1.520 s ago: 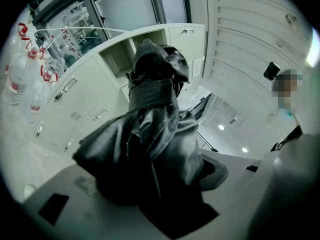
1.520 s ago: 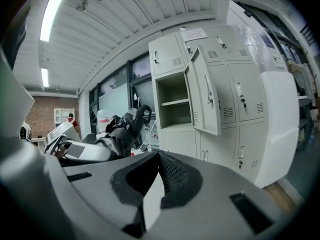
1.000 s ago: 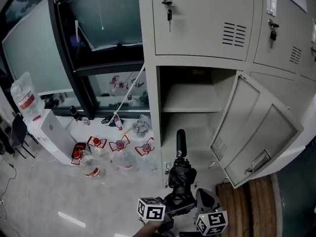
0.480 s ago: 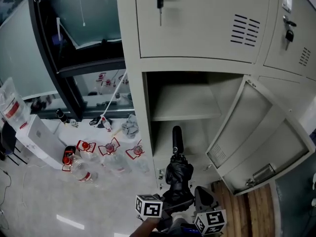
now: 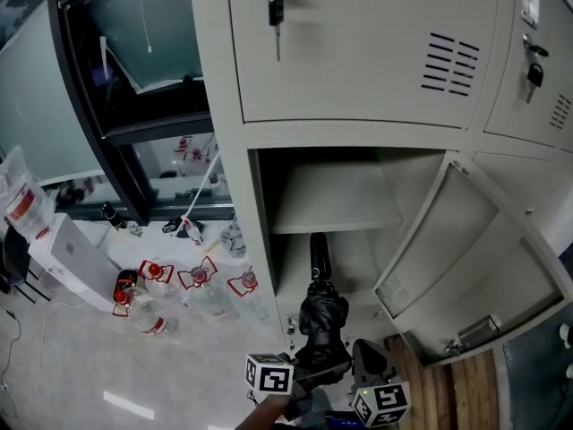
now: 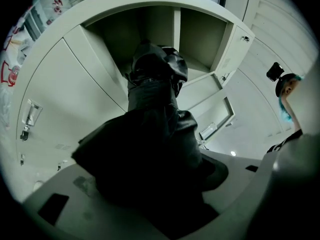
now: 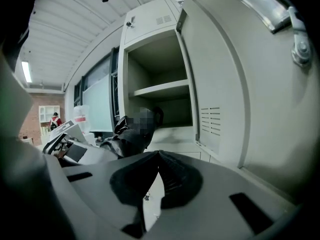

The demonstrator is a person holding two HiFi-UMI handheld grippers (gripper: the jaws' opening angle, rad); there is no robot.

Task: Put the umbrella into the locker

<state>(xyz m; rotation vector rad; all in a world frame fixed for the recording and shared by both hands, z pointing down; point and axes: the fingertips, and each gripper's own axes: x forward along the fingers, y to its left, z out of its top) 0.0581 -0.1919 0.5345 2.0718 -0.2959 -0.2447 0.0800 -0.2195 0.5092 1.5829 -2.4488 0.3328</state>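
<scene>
A folded black umbrella [image 5: 322, 319] points handle-first [image 5: 317, 256] at the lower compartment of the open grey locker [image 5: 327, 200]. In the head view the handle overlaps the compartment floor. My left gripper [image 5: 319, 364] is shut on the umbrella's bunched fabric, which fills the left gripper view [image 6: 155, 144] and hides the pads. To its right, my right gripper [image 5: 370, 358] hangs beside the umbrella with its jaws shut [image 7: 158, 156] and nothing between them. The right gripper view shows the umbrella [image 7: 131, 131] off to the left, before the locker opening [image 7: 160, 91].
The locker door [image 5: 466, 258] stands swung out to the right. A key [image 5: 275, 12] hangs in the closed door above. Several water bottles [image 5: 201, 285] lie on the floor at the left, near a white dispenser [image 5: 72, 258] with a jug. Wooden boards [image 5: 448, 374] lie under the door.
Both grippers and the umbrella have moved closer to the locker. The handle now overlaps the lower compartment. The locker fills more of the head view.
</scene>
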